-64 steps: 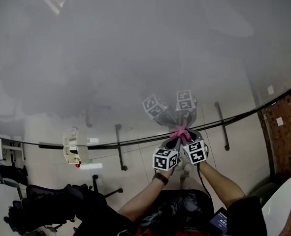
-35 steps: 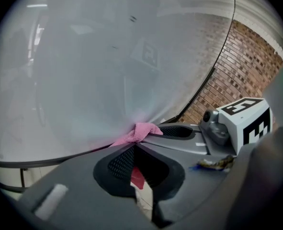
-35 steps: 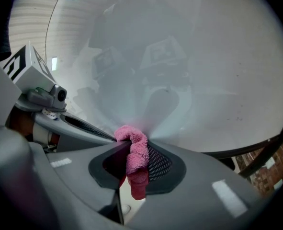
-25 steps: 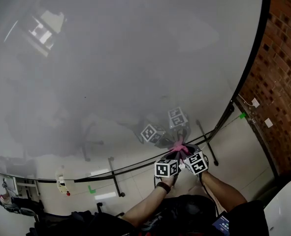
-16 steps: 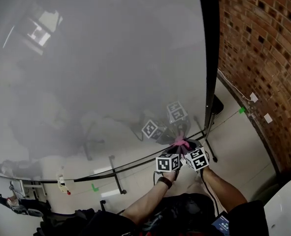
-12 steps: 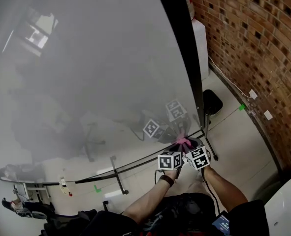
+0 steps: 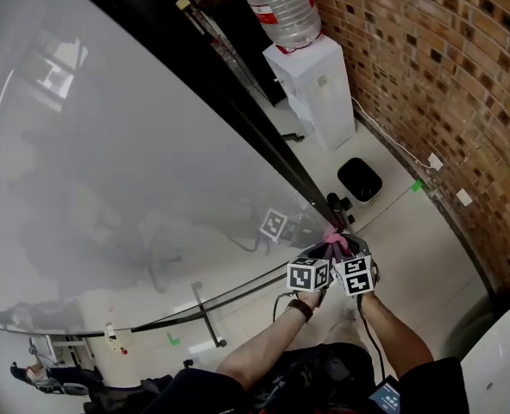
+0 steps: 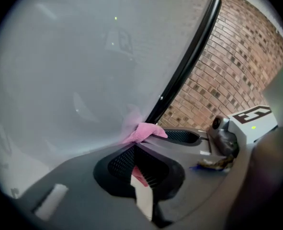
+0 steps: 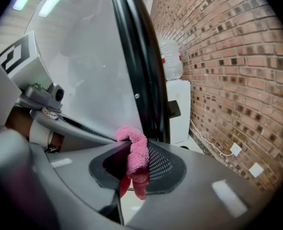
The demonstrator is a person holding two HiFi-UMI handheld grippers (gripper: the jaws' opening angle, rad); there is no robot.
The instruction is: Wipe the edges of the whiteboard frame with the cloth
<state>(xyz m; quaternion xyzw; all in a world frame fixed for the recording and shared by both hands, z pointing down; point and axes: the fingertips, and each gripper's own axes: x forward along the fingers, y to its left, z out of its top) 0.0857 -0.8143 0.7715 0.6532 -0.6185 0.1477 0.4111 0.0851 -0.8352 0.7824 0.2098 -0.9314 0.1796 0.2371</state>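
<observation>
- Pink cloth (image 7: 334, 236) is bunched between my two grippers, which sit side by side low at the board's right edge.
- My left gripper (image 8: 137, 163) has its jaws closed on one end of the cloth (image 8: 144, 132). A fold pokes out past the tips, right where the black whiteboard frame (image 8: 189, 65) comes down.
- My right gripper (image 9: 131, 169) is also clamped on the cloth (image 9: 134, 153), which hangs in a thick roll between the jaws. Its top lies against the frame (image 9: 139, 66).
- From the head view, the frame (image 7: 237, 121) runs diagonally, with the grey whiteboard (image 7: 108, 153) to its left.
- Beyond the frame, a white water dispenser (image 7: 317, 84) carrying a bottle (image 7: 276, 7) stands by the brick wall (image 7: 449, 84). A black bin (image 7: 360, 179) sits on the floor near it.
</observation>
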